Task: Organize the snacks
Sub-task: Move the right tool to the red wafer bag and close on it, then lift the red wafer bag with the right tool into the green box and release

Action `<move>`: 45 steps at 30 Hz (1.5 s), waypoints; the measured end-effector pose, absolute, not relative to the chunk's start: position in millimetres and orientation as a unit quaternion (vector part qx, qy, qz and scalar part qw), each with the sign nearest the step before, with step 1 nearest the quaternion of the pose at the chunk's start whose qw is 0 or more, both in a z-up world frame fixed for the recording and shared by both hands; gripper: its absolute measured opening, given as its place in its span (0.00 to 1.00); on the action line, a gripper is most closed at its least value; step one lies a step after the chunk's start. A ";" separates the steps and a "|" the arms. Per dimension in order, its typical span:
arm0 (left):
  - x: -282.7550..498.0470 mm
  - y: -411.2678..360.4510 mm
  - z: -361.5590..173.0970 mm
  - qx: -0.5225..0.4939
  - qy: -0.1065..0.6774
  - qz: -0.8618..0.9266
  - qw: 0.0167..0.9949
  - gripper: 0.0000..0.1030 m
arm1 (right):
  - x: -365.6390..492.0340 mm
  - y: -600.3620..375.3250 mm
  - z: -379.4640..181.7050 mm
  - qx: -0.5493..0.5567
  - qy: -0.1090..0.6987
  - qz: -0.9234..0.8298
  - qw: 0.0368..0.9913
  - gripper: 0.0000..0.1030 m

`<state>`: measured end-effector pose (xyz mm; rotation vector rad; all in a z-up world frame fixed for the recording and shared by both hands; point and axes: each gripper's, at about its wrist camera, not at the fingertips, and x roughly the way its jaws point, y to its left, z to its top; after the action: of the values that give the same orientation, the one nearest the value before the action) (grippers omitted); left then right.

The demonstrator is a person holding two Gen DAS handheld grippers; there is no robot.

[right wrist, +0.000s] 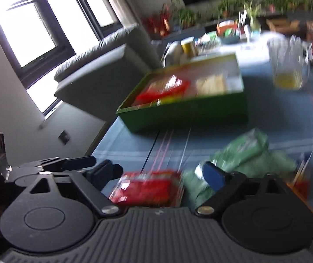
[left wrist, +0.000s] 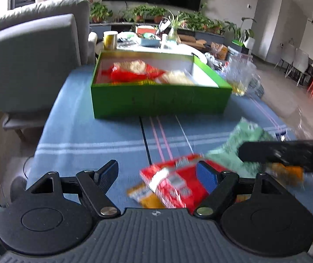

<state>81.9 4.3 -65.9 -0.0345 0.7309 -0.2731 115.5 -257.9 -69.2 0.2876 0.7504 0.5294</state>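
Note:
A green box [left wrist: 156, 100] stands on the blue striped cloth [left wrist: 90, 135] and holds red and pale snack packets [left wrist: 134, 70]; it also shows in the right wrist view [right wrist: 189, 111]. Loose on the cloth near me lie a red packet [left wrist: 174, 182], a yellow packet [left wrist: 147, 197] and green packets [left wrist: 239, 151]. My left gripper [left wrist: 156, 175] is open, with the red packet between its fingers. My right gripper [right wrist: 158, 173] is open over the red packet [right wrist: 147, 188], beside the green packets [right wrist: 244, 153]. Both views are blurred.
A grey sofa [left wrist: 29, 54] stands at the left. A clear plastic bag with yellow contents [left wrist: 241, 76] sits right of the box. A cluttered table with a yellow cup [left wrist: 110, 39] and plants lies behind. The right gripper's dark body [left wrist: 287, 153] crosses the left wrist view.

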 end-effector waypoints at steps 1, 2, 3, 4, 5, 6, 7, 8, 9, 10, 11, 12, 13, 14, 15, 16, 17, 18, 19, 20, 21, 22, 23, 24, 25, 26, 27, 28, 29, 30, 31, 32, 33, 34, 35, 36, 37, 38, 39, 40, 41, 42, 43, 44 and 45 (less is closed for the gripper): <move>79.5 4.3 -67.5 -0.018 0.359 -0.135 0.923 0.74 | 116.5 -255.6 -71.6 0.141 0.368 0.253 0.884 0.64; 77.5 4.3 -69.1 -0.020 0.362 -0.138 0.922 0.73 | 117.7 -254.2 -73.6 0.146 0.376 0.252 0.880 0.64; 76.6 4.5 -70.1 -0.024 0.364 -0.142 0.920 0.72 | 116.6 -254.5 -76.1 0.152 0.383 0.251 0.876 0.63; 76.6 5.3 -71.1 -0.028 0.364 -0.144 0.920 0.71 | 116.1 -254.1 -77.4 0.157 0.390 0.250 0.872 0.62; 77.1 5.3 -71.1 -0.031 0.364 -0.147 0.919 0.71 | 117.6 -252.8 -78.6 0.160 0.394 0.248 0.870 0.62; 77.5 4.7 -71.5 -0.033 0.364 -0.148 0.919 0.70 | 118.5 -251.4 -79.4 0.161 0.398 0.245 0.869 0.62; 78.4 4.1 -72.1 -0.034 0.364 -0.150 0.919 0.70 | 118.1 -250.7 -80.6 0.161 0.400 0.243 0.869 0.62; 79.2 3.5 -72.7 -0.034 0.364 -0.151 0.918 0.70 | 119.1 -248.9 -81.6 0.161 0.402 0.242 0.868 0.62; 80.0 2.9 -73.6 -0.034 0.365 -0.152 0.918 0.70 | 119.8 -247.5 -82.7 0.162 0.405 0.241 0.867 0.62; 81.5 2.8 -74.9 -0.036 0.367 -0.154 0.917 0.70 | 118.0 -249.4 -84.0 0.164 0.407 0.239 0.866 0.62; 81.8 2.8 -76.1 -0.037 0.368 -0.156 0.916 0.69 | 118.5 -249.2 -85.3 0.166 0.410 0.238 0.865 0.62; 82.0 3.0 -77.0 -0.040 0.370 -0.159 0.914 0.68 | 118.4 -250.4 -87.3 0.168 0.413 0.237 0.863 0.62; 82.7 3.5 -78.2 -0.044 0.372 -0.163 0.913 0.65 | 119.8 -250.4 -89.2 0.171 0.416 0.235 0.862 0.62; 83.2 4.1 -79.5 -0.049 0.374 -0.166 0.911 0.64 | 121.8 -250.0 -91.1 0.176 0.421 0.232 0.859 0.62; 83.8 4.5 -80.5 -0.052 0.376 -0.169 0.910 0.63 | 121.0 -251.9 -94.4 0.181 0.427 0.230 0.856 0.62; 84.4 4.7 -81.6 -0.053 0.377 -0.170 0.909 0.63 | 124.2 -252.0 -96.5 0.186 0.433 0.228 0.852 0.62; 84.5 4.8 -82.3 -0.053 0.377 -0.171 0.909 0.63 | 125.2 -252.2 -99.1 0.189 0.438 0.227 0.849 0.62; 83.8 4.4 -82.3 -0.052 0.378 -0.171 0.908 0.62 | 125.6 -252.5 -100.7 0.190 0.440 0.226 0.848 0.62; 83.8 4.8 -82.9 -0.053 0.378 -0.172 0.908 0.62 | 126.1 -251.8 -101.6 0.189 0.441 0.225 0.848 0.62; 84.0 5.4 -83.8 -0.054 0.379 -0.174 0.907 0.62 | 126.7 -251.1 -102.0 0.188 0.442 0.225 0.848 0.62; 84.0 6.0 -84.4 -0.056 0.380 -0.174 0.907 0.62 | 127.2 -250.3 -101.9 0.187 0.442 0.225 0.848 0.62; 84.2 7.0 -85.3 -0.057 0.381 -0.175 0.906 0.62 | 127.6 -249.9 -102.2 0.186 0.442 0.225 0.848 0.62; 84.2 7.6 -85.9 -0.058 0.383 -0.174 0.905 0.62 | 127.9 -249.1 -102.3 0.184 0.443 0.226 0.848 0.62; 84.6 8.5 -86.4 -0.058 0.384 -0.173 0.905 0.62 | 128.6 -249.3 -102.5 0.183 0.444 0.227 0.847 0.62; 84.5 9.7 -86.8 -0.059 0.385 -0.170 0.905 0.62 | 128.8 -248.1 -102.5 0.182 0.444 0.228 0.847 0.62; 84.9 11.6 -86.9 -0.061 0.386 -0.166 0.905 0.62 | 127.9 -247.3 -102.6 0.180 0.445 0.231 0.846 0.62; 85.7 14.3 -86.5 -0.064 0.386 -0.162 0.906 0.62 | 127.5 -246.7 -103.0 0.178 0.446 0.234 0.845 0.62; 86.3 16.9 -85.8 -0.064 0.386 -0.159 0.906 0.62 | 126.9 -245.5 -103.0 0.176 0.448 0.238 0.844 0.62; 86.2 19.4 -84.9 -0.063 0.385 -0.153 0.908 0.62 | 125.9 -244.9 -102.8 0.175 0.448 0.242 0.843 0.62; 86.4 22.4 -84.1 -0.063 0.383 -0.145 0.910 0.62 | 125.6 -244.5 -102.1 0.175 0.447 0.245 0.843 0.62; 87.0 25.4 -83.4 -0.063 0.383 -0.139 0.911 0.61 | 125.6 -244.1 -101.5 0.171 0.447 0.248 0.843 0.62; 87.4 27.6 -83.0 -0.063 0.382 -0.135 0.912 0.61 | 125.6 -244.6 -101.0 0.169 0.444 0.247 0.844 0.62; 87.2 28.8 -82.5 -0.062 0.381 -0.133 0.913 0.61 | 126.2 -245.1 -100.8 0.169 0.443 0.245 0.846 0.62; 87.1 29.6 -82.5 -0.062 0.381 -0.133 0.913 0.61 | 127.6 -245.5 -100.9 0.170 0.442 0.242 0.847 0.62; 86.7 29.1 -82.3 -0.060 0.381 -0.135 0.913 0.61 | 129.0 -246.8 -101.2 0.173 0.442 0.238 0.847 0.62; 86.1 27.7 -82.0 -0.058 0.381 -0.139 0.912 0.61 | 130.9 -245.7 -100.5 0.175 0.442 0.235 0.848 0.62; 86.6 26.5 -82.0 -0.056 0.381 -0.144 0.912 0.61 | 131.9 -246.1 -100.4 0.176 0.441 0.232 0.849 0.62; 85.5 23.6 -81.9 -0.053 0.380 -0.153 0.911 0.61 | 133.3 -246.1 -100.0 0.177 0.441 0.230 0.850 0.62; 84.8 20.4 -81.9 -0.050 0.381 -0.162 0.909 0.61 | 134.9 -245.4 -99.8 0.176 0.441 0.229 0.850 0.62; 84.4 17.3 -82.3 -0.046 0.381 -0.171 0.907 0.61 | 136.9 -244.8 -99.9 0.175 0.441 0.228 0.850 0.62; 84.5 13.8 -83.0 -0.044 0.383 -0.178 0.905 0.61 | 139.1 -244.2 -100.7 0.175 0.443 0.227 0.850 0.62; 85.2 11.0 -84.2 -0.042 0.386 -0.183 0.903 0.61 | 141.5 -243.5 -101.5 0.175 0.445 0.226 0.848 0.62; 86.4 8.6 -85.7 -0.040 0.389 -0.183 0.902 0.61 | 143.6 -243.2 -102.9 0.177 0.448 0.227 0.846 0.62; 87.6 7.3 -87.1 -0.040 0.392 -0.182 0.901 0.61 | 145.6 -242.9 -104.5 0.181 0.452 0.231 0.842 0.62; 88.9 6.9 -88.4 -0.040 0.394 -0.182 0.900 0.61 | 147.7 -241.9 -105.6 0.185 0.457 0.233 0.838 0.62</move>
<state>88.9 6.9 -88.4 -0.0836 0.8155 -0.3761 147.7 -241.9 -105.6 0.3910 0.9660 0.4930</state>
